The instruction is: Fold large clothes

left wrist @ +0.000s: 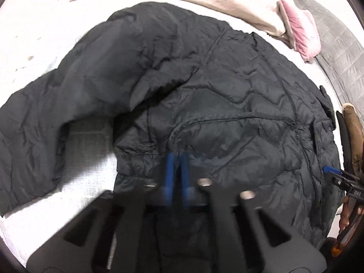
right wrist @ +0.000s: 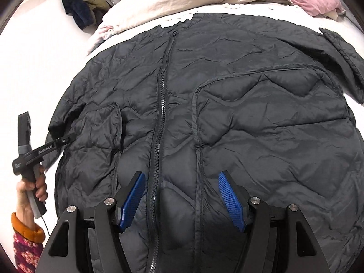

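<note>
Left gripper point(left wrist: 178, 173) pinches the jacket point(right wrist: 227, 113) edge, right gripper point(right wrist: 182, 195) spread above the zip; slick padding could slide free mid-fold.

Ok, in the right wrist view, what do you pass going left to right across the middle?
left gripper → black quilted jacket's left patch pocket → front zipper → large right pocket → sleeve
</note>
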